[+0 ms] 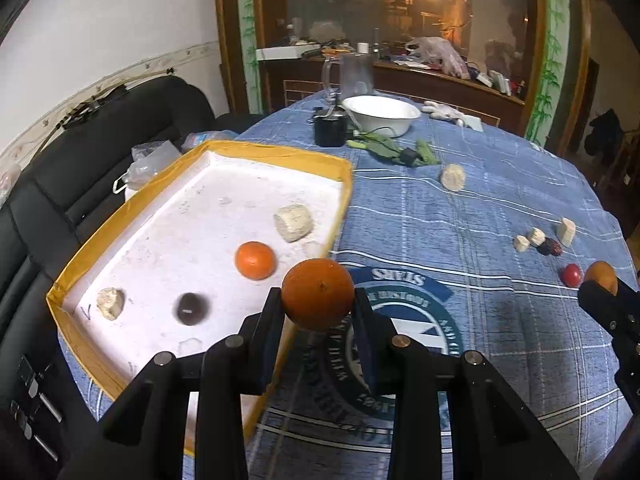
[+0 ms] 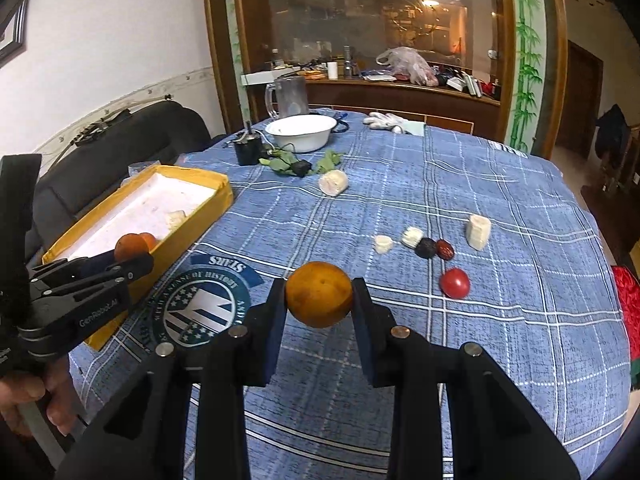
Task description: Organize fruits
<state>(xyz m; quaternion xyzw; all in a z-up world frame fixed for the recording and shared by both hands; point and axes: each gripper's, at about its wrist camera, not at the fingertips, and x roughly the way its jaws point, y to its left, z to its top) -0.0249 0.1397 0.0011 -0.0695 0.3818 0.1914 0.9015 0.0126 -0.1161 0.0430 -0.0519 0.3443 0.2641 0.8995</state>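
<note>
Left gripper (image 1: 318, 300) clamping round dimpled orange (image 1: 318, 294), right gripper (image 2: 319, 295) pinching yellower orange (image 2: 319, 294).

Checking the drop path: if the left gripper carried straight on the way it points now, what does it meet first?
Likely the white floor of the yellow-rimmed tray, near the loose orange already in it. The left gripper, shut on its own orange, sits over the tray's near corner, tilted down. Depth is unclear, so hitting the rim first is possible.

Blue plaid tablecloth (image 2: 480, 208); yellow-rimmed white tray (image 1: 192, 248); orange fruit (image 1: 318, 294); red tomato (image 2: 454, 283)
</note>
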